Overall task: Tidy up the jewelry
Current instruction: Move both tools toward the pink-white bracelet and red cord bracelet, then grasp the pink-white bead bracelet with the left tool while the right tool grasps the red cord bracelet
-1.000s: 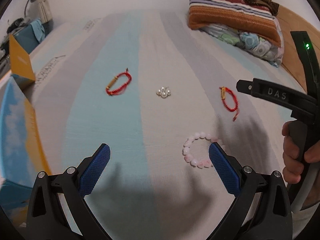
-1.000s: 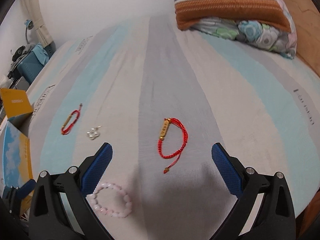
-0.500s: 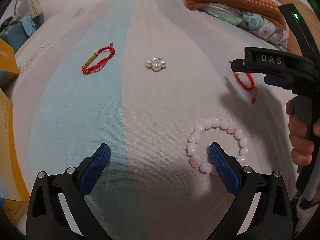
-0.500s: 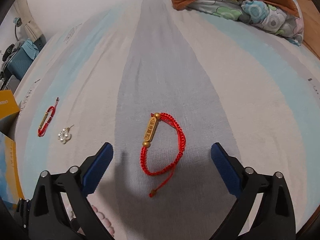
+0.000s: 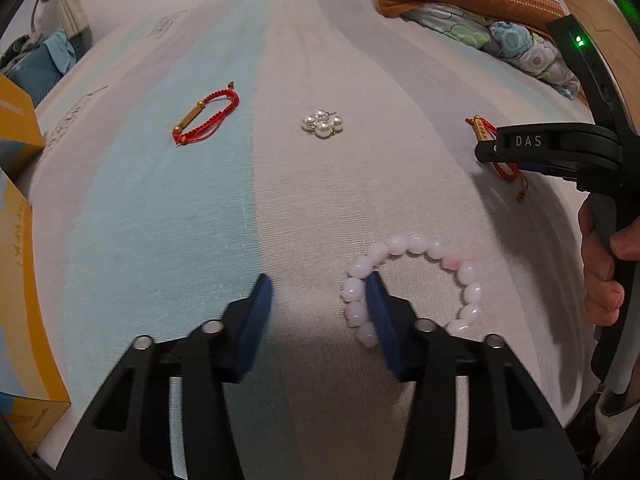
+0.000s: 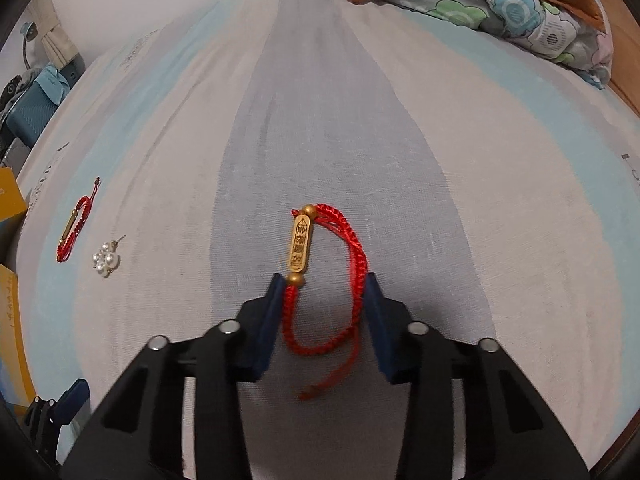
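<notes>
A pink bead bracelet (image 5: 416, 280) lies on the striped bedsheet. My left gripper (image 5: 318, 284) is down at the sheet, half closed, its right finger (image 5: 380, 320) inside the ring against the left beads. A red cord bracelet with a gold tag (image 6: 324, 280) lies between the fingers of my right gripper (image 6: 322, 286), which is half closed around it and touches the cord on both sides. Another red cord bracelet (image 5: 206, 114) and a pearl cluster (image 5: 322, 124) lie farther out; both show at the left in the right wrist view, the bracelet (image 6: 74, 226) and the cluster (image 6: 106, 259).
A yellow and blue box (image 5: 20, 280) stands at the left edge of the bed. Folded blankets and a floral pillow (image 5: 480, 12) sit at the far right. The right gripper's body (image 5: 560, 152) and the hand holding it fill the right side of the left view.
Both grippers have moved down and forward to the sheet, and both have narrowed from wide open: the left onto the pink beads, the right around the red cord bracelet.
</notes>
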Motion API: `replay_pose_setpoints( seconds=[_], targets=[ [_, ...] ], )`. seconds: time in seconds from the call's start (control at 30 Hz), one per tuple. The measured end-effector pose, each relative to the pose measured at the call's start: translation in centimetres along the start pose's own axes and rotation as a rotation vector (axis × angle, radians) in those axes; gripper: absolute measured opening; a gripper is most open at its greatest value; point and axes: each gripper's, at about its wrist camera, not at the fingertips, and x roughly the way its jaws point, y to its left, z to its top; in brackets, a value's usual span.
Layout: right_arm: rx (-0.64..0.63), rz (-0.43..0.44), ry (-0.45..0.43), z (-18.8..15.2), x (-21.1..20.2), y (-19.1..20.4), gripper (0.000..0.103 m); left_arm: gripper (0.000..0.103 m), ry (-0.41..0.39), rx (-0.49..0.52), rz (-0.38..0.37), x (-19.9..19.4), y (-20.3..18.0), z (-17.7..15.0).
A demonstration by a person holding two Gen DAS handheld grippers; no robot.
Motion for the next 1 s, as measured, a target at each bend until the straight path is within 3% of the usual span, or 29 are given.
replay_pose_setpoints(
  seconds=[0.23,1.0],
  targets=[
    [-0.009,-0.008,-0.009,0.0,-0.1,-0.2,0.012,0.01,-0.01,-0.005,-0.016,-0.5,0.2,0.0],
    [-0.011,-0.047,-0.118,-0.8,-3.4,0.3,0.01,0.01,-0.13,-0.039,-0.087,-5.8,0.7,0.5]
  ],
)
